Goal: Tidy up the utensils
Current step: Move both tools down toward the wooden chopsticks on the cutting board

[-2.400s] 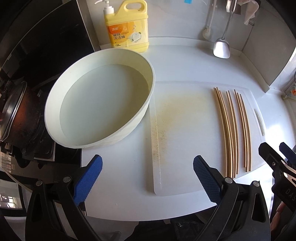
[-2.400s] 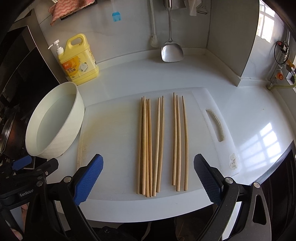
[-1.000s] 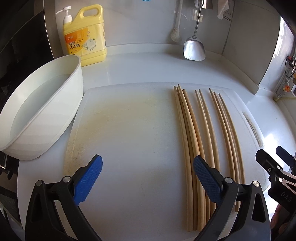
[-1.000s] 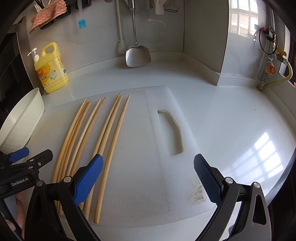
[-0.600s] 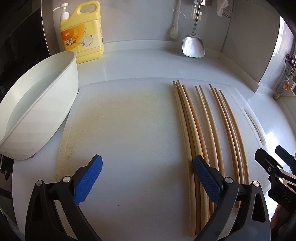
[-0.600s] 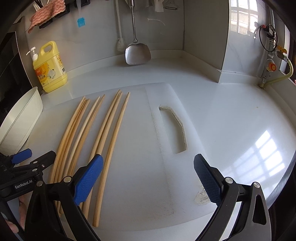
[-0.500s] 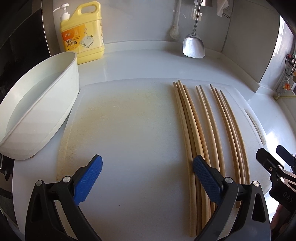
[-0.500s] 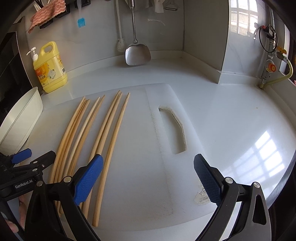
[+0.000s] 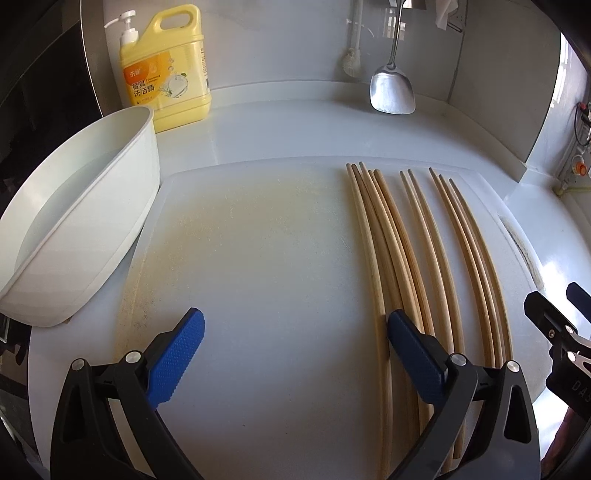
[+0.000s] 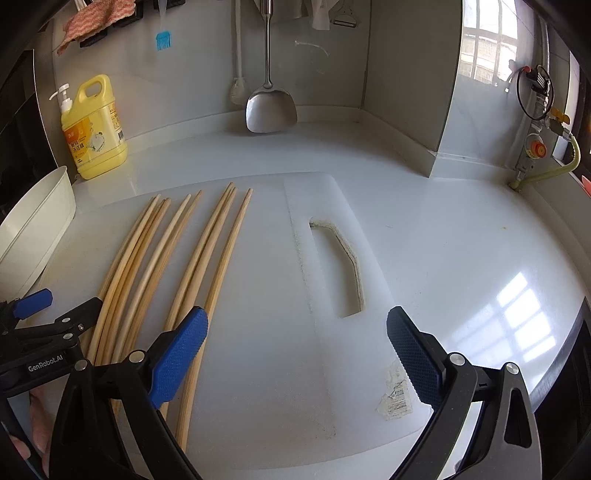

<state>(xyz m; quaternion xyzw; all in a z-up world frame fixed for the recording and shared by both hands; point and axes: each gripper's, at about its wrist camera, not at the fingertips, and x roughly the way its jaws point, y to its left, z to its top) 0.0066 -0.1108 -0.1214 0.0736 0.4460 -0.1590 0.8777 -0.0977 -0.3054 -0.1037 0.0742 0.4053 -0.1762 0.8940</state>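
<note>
left gripper (image 9: 295, 354) jaws wide, empty, low over white plastic cutting board (image 9: 258, 277) | right gripper (image 10: 297, 349) jaws wide, empty, over board's handle end | long wooden chopsticks (image 9: 417, 258) lie side by side on board, between grippers | white round basin (image 9: 74, 236) touching board's left edge | yellow detergent bottle (image 9: 168, 74), steel spatula (image 9: 391, 92) at back wall

White basin (image 9: 85, 221) with water, left of frame. Yellow detergent jug (image 9: 166, 70) with pump, upper left by wall. Steel spatula (image 9: 392, 90) hanging, upper right. Pink cloth (image 10: 94, 16), blue brush (image 10: 162, 40) on wall.
</note>
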